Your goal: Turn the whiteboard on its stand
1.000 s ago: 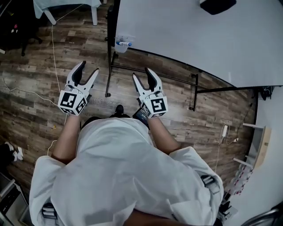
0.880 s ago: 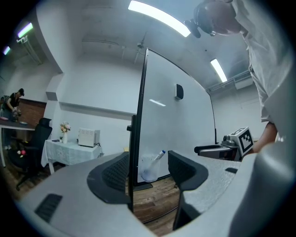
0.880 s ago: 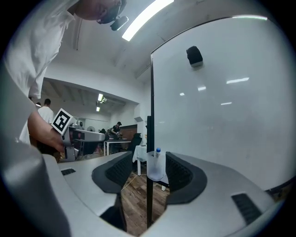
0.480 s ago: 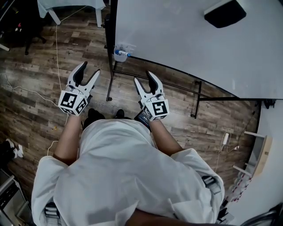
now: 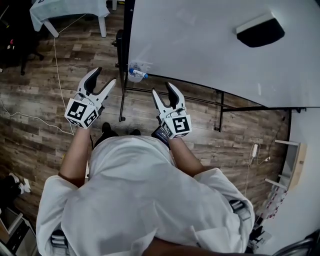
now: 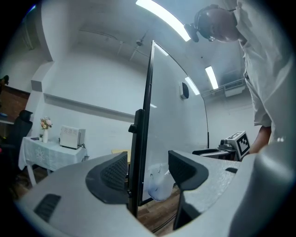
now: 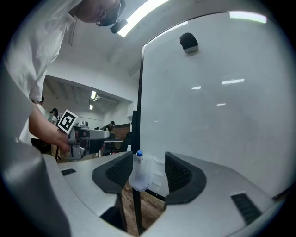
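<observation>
Both grippers have moved closer to the whiteboard [image 5: 200,45] since a second ago. The left gripper [image 5: 103,76] is wide open and empty, level with the board's black left edge, which shows between its jaws without touching them. The right gripper [image 5: 163,88] is also wide open and empty, and faces the board's lower left corner, where a clear cup [image 5: 135,74] holds a blue-capped marker. Bare wooden floor [image 5: 40,110] lies to the left of the stand [image 5: 122,95], with a cloth-covered table [image 5: 65,7] further off. The board stands upright facing the person, its long side running off to the right. It is glossy white with a black rim, and a black eraser [image 5: 260,32] sticks to it.
</observation>
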Available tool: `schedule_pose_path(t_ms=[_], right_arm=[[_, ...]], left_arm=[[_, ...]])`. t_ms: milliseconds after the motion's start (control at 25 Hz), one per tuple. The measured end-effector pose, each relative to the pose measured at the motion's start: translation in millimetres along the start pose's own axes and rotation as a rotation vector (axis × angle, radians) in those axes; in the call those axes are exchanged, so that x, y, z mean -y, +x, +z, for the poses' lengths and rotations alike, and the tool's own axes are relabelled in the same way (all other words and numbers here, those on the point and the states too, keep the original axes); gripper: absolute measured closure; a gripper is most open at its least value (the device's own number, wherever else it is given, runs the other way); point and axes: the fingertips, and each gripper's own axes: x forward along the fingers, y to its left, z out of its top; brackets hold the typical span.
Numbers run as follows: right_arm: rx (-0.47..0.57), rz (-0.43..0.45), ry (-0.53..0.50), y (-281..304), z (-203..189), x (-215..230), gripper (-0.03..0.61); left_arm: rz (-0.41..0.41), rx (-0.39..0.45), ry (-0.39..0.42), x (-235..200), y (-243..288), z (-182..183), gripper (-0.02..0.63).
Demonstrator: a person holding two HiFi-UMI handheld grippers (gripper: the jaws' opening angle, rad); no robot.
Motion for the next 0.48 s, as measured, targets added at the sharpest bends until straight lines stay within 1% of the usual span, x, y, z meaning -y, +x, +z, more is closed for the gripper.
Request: schedule_pose_path(t_ms=[280, 480], right_arm=[[-0.007, -0.049, -0.013, 19, 0, 3, 0.365], [-0.009, -0.096, -0.011, 23, 1, 8, 0.365]], left_arm=[[-0.126, -0.004, -0.035, -22, 31, -2, 0.342], [-0.197, -0.030, -0.061, -31, 50, -6, 0.333]])
